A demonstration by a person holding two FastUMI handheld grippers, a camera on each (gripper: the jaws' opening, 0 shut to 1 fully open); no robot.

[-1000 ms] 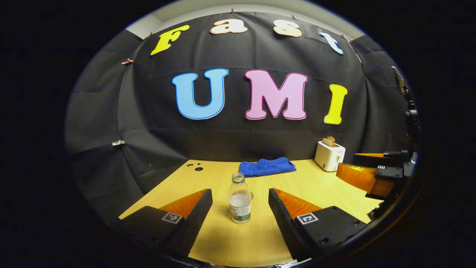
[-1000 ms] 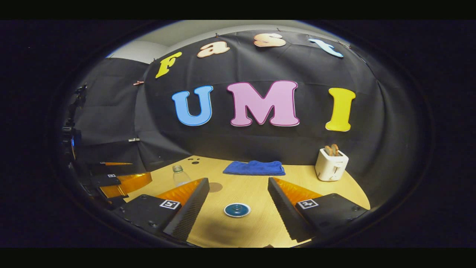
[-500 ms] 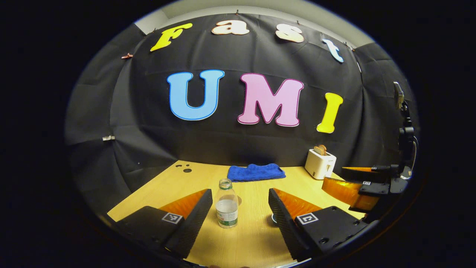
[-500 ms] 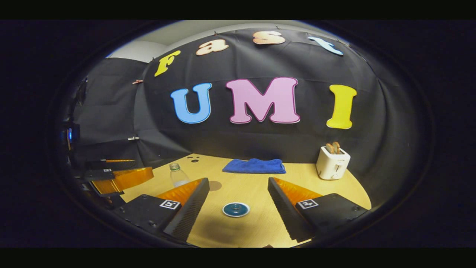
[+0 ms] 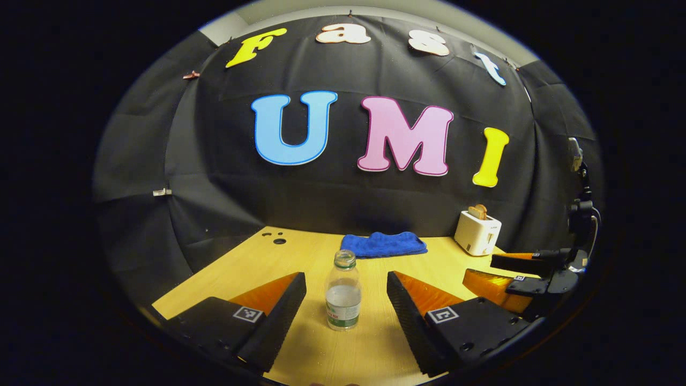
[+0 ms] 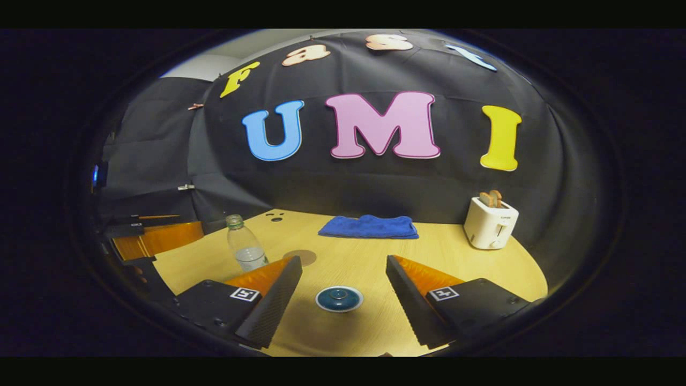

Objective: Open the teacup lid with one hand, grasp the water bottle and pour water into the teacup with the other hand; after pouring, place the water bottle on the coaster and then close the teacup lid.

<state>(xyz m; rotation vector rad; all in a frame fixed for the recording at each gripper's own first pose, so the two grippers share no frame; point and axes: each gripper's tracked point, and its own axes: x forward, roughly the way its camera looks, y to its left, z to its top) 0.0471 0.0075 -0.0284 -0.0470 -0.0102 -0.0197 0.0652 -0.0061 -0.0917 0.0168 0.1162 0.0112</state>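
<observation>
On the table (image 6: 471,268) I count one bottle (image 5: 343,296), one teacup (image 6: 338,298) with its lid on, one round coaster (image 6: 300,257), one blue cloth (image 6: 368,227) and one white toaster (image 6: 490,222) with two slices in it.

The bottle stands upright, long axis vertical, neck up and uncapped. It is clear plastic with a green-and-white label around its lower part, and water fills roughly the bottom half. In the left gripper view it stands between my left gripper's (image 5: 346,300) fingers but ahead of the tips, touched by neither. That gripper is spread wide and holds nothing.

The teacup is low and round, dark teal with a pale rim, the lid's small knob pointing straight up. In the right gripper view it sits on the table between my right gripper's (image 6: 343,287) fingers, apart from both. That gripper is also spread wide and empty.

The coaster lies flat just beyond the teacup, near the bottle. Cloth and toaster sit by the back wall.
</observation>
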